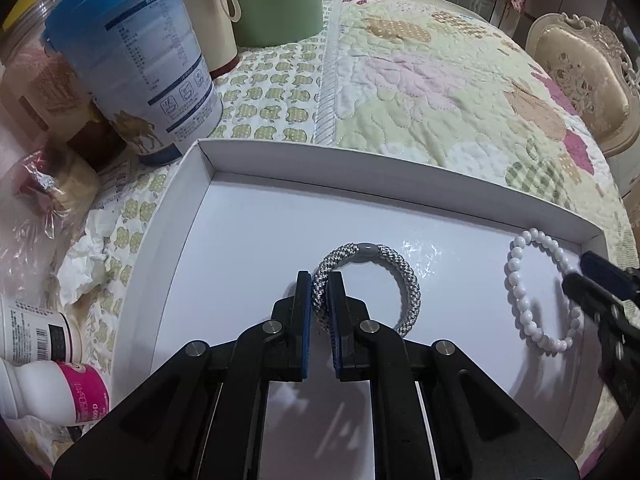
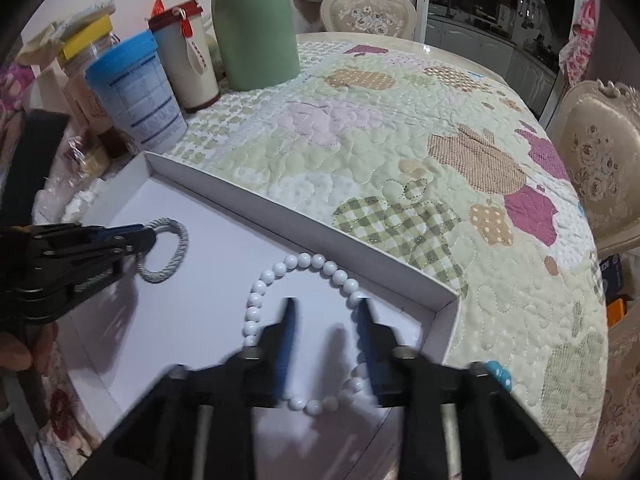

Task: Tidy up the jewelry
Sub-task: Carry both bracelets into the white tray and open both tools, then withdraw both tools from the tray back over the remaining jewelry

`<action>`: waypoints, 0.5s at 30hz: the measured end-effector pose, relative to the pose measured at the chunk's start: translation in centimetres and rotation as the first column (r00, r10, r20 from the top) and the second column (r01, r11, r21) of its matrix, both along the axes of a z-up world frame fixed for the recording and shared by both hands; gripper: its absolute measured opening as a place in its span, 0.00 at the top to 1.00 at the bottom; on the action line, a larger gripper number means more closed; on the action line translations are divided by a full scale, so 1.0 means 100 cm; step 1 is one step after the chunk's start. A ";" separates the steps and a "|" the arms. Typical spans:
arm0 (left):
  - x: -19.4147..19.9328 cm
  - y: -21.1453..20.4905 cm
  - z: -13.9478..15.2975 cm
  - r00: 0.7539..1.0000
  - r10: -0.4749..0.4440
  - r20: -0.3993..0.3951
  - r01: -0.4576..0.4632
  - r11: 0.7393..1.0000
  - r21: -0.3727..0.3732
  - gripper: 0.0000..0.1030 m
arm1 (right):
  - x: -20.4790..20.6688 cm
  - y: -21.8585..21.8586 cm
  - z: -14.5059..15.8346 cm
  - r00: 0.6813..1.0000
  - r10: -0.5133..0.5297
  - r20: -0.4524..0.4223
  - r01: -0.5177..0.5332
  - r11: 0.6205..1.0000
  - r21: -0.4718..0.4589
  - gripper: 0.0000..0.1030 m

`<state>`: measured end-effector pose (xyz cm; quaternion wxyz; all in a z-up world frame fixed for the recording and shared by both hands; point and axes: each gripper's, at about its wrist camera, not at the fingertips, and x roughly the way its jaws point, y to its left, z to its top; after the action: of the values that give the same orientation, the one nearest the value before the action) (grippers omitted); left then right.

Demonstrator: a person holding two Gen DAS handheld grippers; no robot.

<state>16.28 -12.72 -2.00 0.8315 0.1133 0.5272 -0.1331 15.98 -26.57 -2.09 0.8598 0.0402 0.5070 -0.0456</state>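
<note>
A shallow white box lies on the quilted table. Inside it, my left gripper is shut on the left side of a grey-and-white braided band, which rests on the box floor. In the right wrist view that gripper comes in from the left, pinching the band. A white bead bracelet lies near the box's right corner. My right gripper stands open over it, one finger inside the loop and the other at its right side, with no pads pressing. The left wrist view shows the bracelet and the right gripper at the right.
A blue-lidded tin, a green bottle, a cream tumbler and jars stand at the far left. A white bottle with a pink label and crumpled tissue lie left of the box. Ornate chairs ring the table.
</note>
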 end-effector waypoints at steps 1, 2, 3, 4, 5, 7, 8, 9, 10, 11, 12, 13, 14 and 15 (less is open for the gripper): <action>0.000 0.000 0.000 1.000 0.000 0.003 0.000 1.000 0.006 0.91 | -0.002 0.000 0.001 1.000 -0.003 0.004 0.002 1.000 0.018 0.66; 0.000 -0.001 0.000 1.000 0.001 0.005 -0.001 1.000 0.013 0.86 | -0.005 0.001 0.003 1.000 -0.007 0.004 0.007 1.000 0.025 0.66; 0.000 -0.001 0.000 1.000 0.002 0.007 -0.002 1.000 0.015 0.76 | -0.007 0.002 0.004 1.000 -0.007 0.005 0.007 1.000 0.025 0.66; -0.001 0.000 0.000 1.000 0.001 0.003 -0.001 1.000 0.009 0.71 | -0.011 0.005 0.007 1.000 -0.005 0.010 0.005 0.999 0.034 0.66; -0.002 0.000 0.000 1.000 0.001 0.002 -0.001 1.000 0.002 0.63 | -0.015 0.007 0.009 1.000 -0.001 0.016 0.000 0.999 0.045 0.66; -0.005 0.001 0.002 1.000 0.009 0.007 -0.009 1.000 0.005 0.62 | -0.024 0.016 0.013 0.999 0.027 0.028 -0.029 0.997 0.068 0.66; -0.007 0.002 0.003 1.000 0.013 0.009 -0.013 1.000 0.012 0.62 | -0.029 0.021 0.014 0.999 0.046 0.029 -0.048 0.996 0.074 0.66; -0.010 0.003 0.004 1.000 0.017 0.009 -0.017 1.000 0.015 0.62 | -0.034 0.025 0.013 0.998 0.063 0.027 -0.065 0.995 0.077 0.66; -0.013 0.005 0.005 1.000 0.022 0.009 -0.022 1.000 0.017 0.61 | -0.042 0.030 0.012 0.996 0.087 0.022 -0.089 0.993 0.082 0.66; -0.016 0.007 0.005 1.000 0.028 0.009 -0.028 0.999 0.020 0.61 | -0.048 0.034 0.010 0.994 0.110 0.015 -0.111 0.990 0.086 0.66; -0.021 0.009 0.007 0.999 0.034 0.009 -0.034 0.999 0.022 0.61 | -0.056 0.037 0.007 0.991 0.137 0.005 -0.137 0.987 0.085 0.66; -0.024 0.011 0.007 0.999 0.037 0.009 -0.037 0.999 0.023 0.61 | -0.064 0.038 0.004 0.988 0.156 -0.006 -0.155 0.985 0.079 0.66; -0.029 0.013 0.008 0.999 0.040 0.008 -0.040 0.999 0.026 0.61 | -0.070 0.039 0.002 0.985 0.170 -0.018 -0.168 0.983 0.073 0.66; -0.034 0.015 0.009 0.999 0.043 0.007 -0.043 0.999 0.030 0.61 | -0.078 0.039 -0.003 0.982 0.186 -0.040 -0.183 0.981 0.065 0.66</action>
<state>12.92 -11.17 -1.13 0.8341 0.1151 0.5288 -0.1068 8.20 -22.70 -2.35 0.8470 0.0182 0.5291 0.0488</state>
